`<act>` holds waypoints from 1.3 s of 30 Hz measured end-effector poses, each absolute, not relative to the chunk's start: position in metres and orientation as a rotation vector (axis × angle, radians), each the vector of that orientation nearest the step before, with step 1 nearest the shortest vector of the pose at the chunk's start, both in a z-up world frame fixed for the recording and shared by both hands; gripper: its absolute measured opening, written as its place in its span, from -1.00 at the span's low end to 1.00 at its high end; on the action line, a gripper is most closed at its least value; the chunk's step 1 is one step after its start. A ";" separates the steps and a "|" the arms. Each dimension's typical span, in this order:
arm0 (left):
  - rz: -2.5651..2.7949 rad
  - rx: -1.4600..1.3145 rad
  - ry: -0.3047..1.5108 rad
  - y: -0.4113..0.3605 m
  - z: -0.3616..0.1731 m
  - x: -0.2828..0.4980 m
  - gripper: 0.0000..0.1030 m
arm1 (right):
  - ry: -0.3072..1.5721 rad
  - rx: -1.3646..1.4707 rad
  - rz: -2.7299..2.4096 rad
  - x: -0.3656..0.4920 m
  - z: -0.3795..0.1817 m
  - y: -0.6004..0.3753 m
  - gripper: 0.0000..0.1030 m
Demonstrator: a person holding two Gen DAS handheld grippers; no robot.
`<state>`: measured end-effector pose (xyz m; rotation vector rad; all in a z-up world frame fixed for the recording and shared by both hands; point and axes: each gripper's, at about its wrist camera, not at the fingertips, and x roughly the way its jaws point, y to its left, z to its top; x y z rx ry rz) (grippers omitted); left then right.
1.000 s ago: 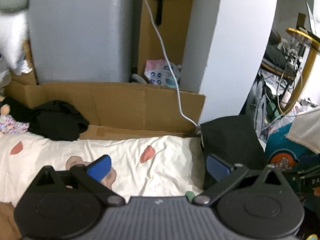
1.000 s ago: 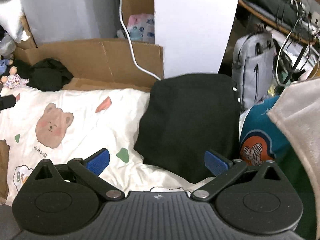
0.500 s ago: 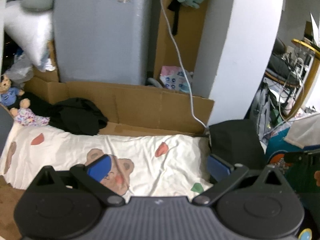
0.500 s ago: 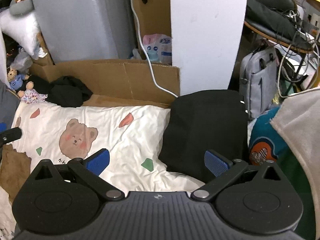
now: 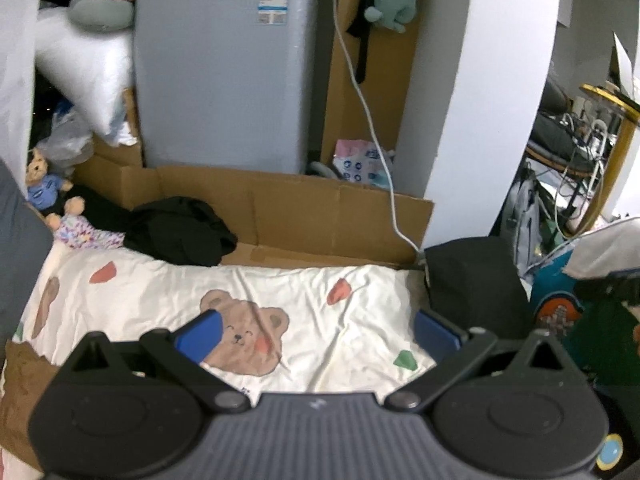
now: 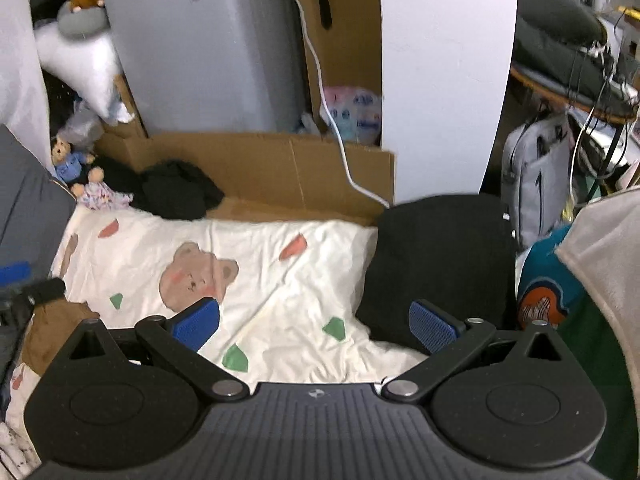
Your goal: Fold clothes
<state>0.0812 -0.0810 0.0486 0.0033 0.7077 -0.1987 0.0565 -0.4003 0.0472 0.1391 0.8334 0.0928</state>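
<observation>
A folded black garment [image 5: 476,284] [image 6: 440,260] lies at the right end of a cream sheet [image 5: 288,300] [image 6: 272,272] printed with bears. A crumpled black garment [image 5: 180,232] [image 6: 180,192] sits at the sheet's far left corner against the cardboard. My left gripper [image 5: 316,336] hovers open above the sheet with nothing between its blue pads. My right gripper [image 6: 314,322] is also open and empty, its right pad over the near edge of the folded garment. The left gripper's tip [image 6: 16,276] shows at the left edge of the right wrist view.
A cardboard wall [image 5: 320,216] backs the sheet, with a grey wrapped appliance [image 5: 224,64], a white pillar [image 5: 492,92] and a white cable [image 5: 372,120] behind. Small dolls [image 5: 60,208] lie far left. More clothes [image 6: 560,292], a grey bag [image 6: 536,176] and a cluttered rack stand on the right.
Both grippers have pulled back and risen away from the folded black garment, so more of the sheet and the room behind is in view. Both stayed open.
</observation>
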 end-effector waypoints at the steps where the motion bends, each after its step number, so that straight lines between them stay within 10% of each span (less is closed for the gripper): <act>1: -0.195 -0.007 0.701 -0.079 0.049 0.078 1.00 | 0.827 0.143 0.094 0.053 0.049 -0.399 1.00; 39: -0.215 -0.028 0.580 -0.097 0.064 -0.012 1.00 | 0.615 0.274 0.014 -0.046 0.059 -0.392 1.00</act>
